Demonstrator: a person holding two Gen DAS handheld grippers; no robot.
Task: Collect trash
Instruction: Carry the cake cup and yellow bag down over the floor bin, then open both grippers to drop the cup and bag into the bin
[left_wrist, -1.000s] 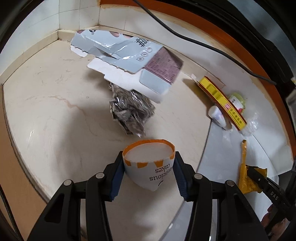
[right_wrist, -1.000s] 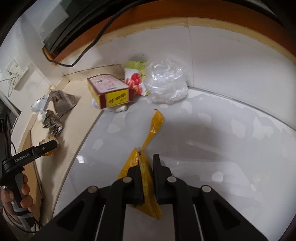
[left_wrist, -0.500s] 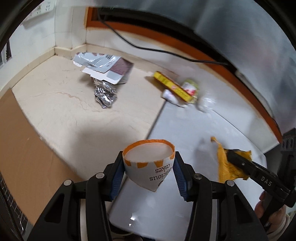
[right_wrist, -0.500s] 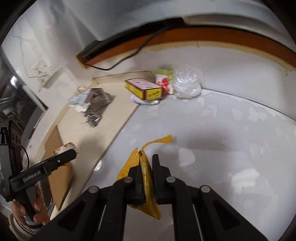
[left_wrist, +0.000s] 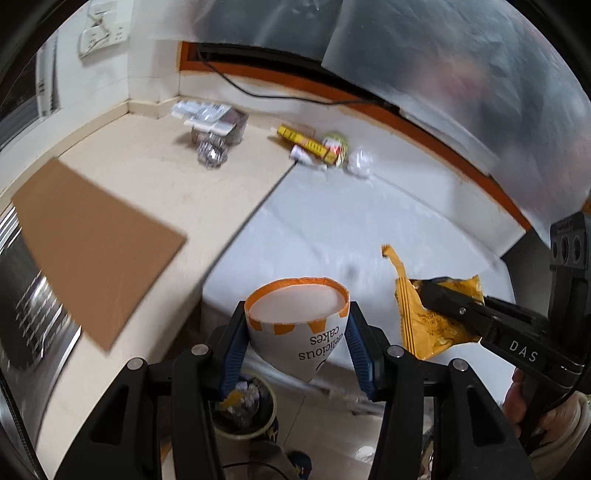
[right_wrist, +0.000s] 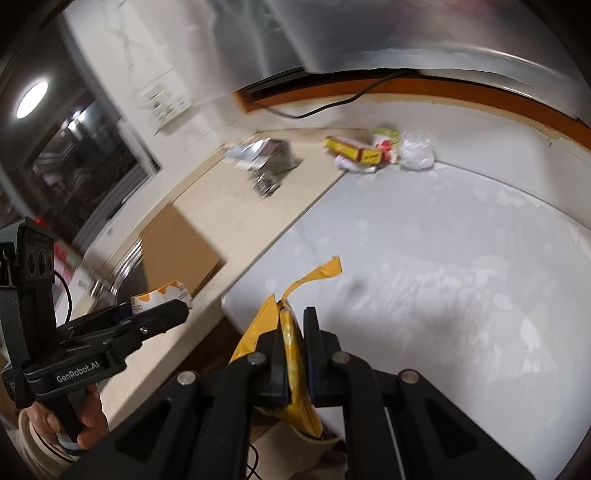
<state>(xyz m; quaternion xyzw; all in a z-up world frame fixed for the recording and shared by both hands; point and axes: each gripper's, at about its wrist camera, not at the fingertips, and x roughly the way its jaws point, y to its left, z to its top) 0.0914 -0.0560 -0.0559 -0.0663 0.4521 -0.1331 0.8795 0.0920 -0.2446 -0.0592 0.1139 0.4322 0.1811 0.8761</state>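
Observation:
My left gripper (left_wrist: 295, 343) is shut on a white paper cake cup (left_wrist: 299, 328) with an orange rim, held past the counter's front edge. Below it on the floor stands a green trash bin (left_wrist: 245, 413) with crumpled waste inside. My right gripper (right_wrist: 293, 354) is shut on a flat yellow snack wrapper (right_wrist: 291, 332), whose torn strip sticks up. In the left wrist view the right gripper (left_wrist: 428, 291) holds the wrapper (left_wrist: 424, 321) to the right of the cup. The right wrist view shows the left gripper (right_wrist: 173, 314) with the cup (right_wrist: 162, 297) at the left.
Far back on the counter lie a silver foil pack (left_wrist: 210, 118), a crumpled foil ball (left_wrist: 210, 153), a yellow box (left_wrist: 306, 142), a green packet (left_wrist: 336, 142) and clear plastic (left_wrist: 360, 164). A brown cardboard sheet (left_wrist: 96, 251) lies at left. A white appliance top (left_wrist: 332, 229) sits in the middle.
Both grippers have pulled back and up from the counter with their loads, so the remaining trash looks smaller and farther. The counter's front edge and the floor bin have come into view.

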